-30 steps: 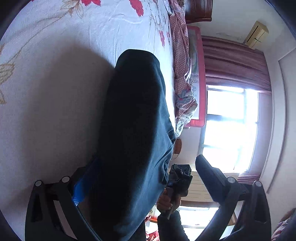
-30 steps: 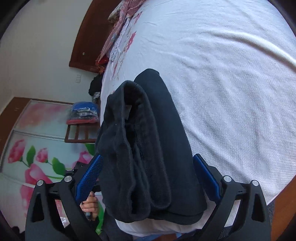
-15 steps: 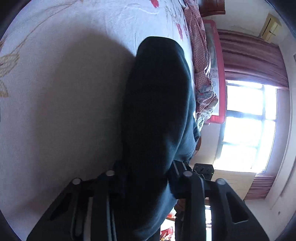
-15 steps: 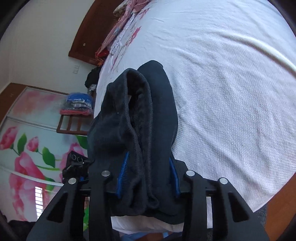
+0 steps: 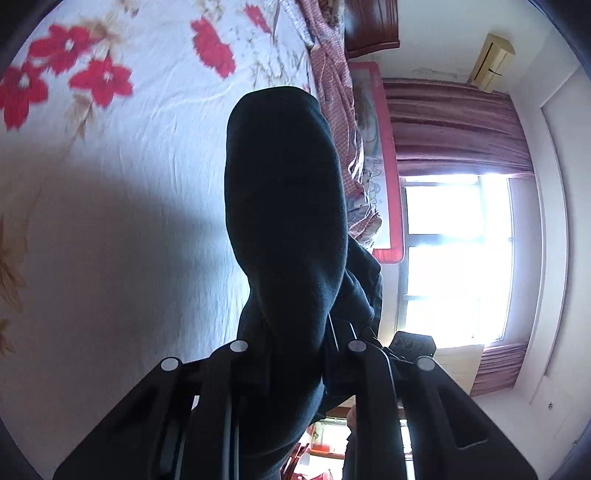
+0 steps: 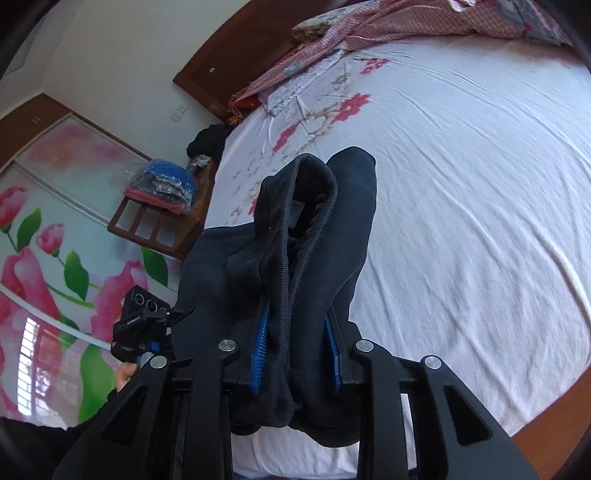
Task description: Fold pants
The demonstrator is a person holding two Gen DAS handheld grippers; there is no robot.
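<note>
The dark folded pants (image 5: 288,206) fill the middle of the left wrist view, lifted above the floral bedsheet (image 5: 122,155). My left gripper (image 5: 295,354) is shut on one end of the bundle. In the right wrist view the pants (image 6: 317,236) show their ribbed waistband end, and my right gripper (image 6: 295,347) is shut on them, blue pads (image 6: 260,343) pressed against the cloth. The other gripper (image 6: 142,325) shows at the left, held in a hand.
A pink patterned blanket (image 6: 388,29) lies bunched at the wooden headboard (image 6: 236,55). A chair with a bagged stack of clothes (image 6: 162,188) stands beside the bed. A bright window (image 5: 458,258) and curtains are beyond the bed. The bed's wooden edge (image 6: 554,439) is near.
Both grippers closed from open onto the ends of the folded pants, then raised the bundle off the bed; more of the sheet and room now shows.
</note>
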